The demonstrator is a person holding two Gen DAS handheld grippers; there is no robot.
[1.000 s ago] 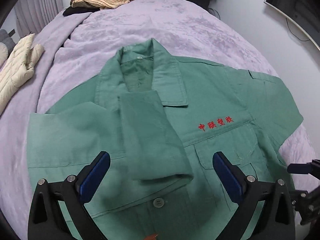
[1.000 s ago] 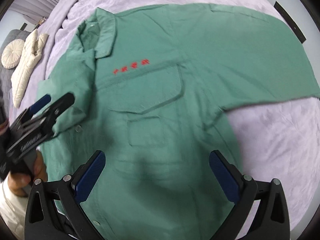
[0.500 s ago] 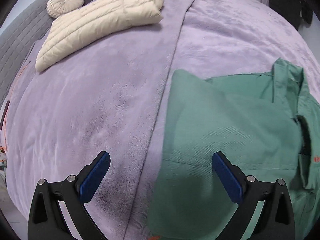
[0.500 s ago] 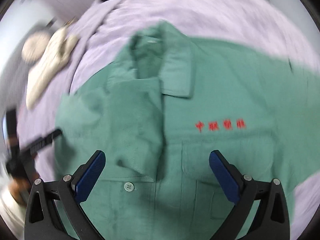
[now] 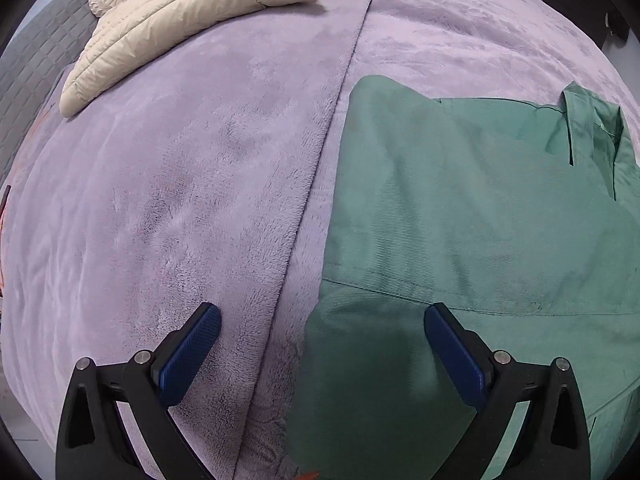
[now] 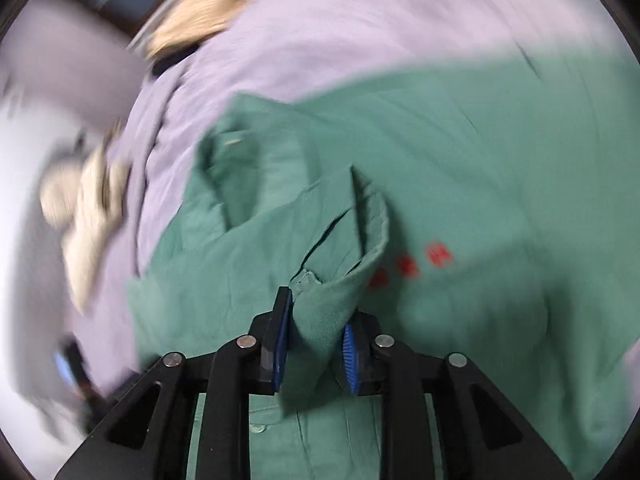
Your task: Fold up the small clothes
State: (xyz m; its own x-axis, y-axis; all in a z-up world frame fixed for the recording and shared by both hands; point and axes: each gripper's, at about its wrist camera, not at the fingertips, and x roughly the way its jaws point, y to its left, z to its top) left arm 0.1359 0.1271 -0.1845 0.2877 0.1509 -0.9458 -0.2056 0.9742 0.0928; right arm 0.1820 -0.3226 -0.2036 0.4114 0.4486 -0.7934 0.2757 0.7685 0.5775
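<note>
Right now my right gripper (image 6: 314,328) is closing, its fingers (image 6: 280,340) pinching a raised fold of the green shirt (image 6: 460,168), which lies spread on the purple bed cover (image 5: 180,200). My left gripper (image 5: 322,346) hangs over the shirt's edge, fingers wide apart, holding nothing.

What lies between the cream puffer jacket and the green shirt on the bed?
Only bare purple blanket separates the jacket from the shirt, in the left wrist view.
</note>
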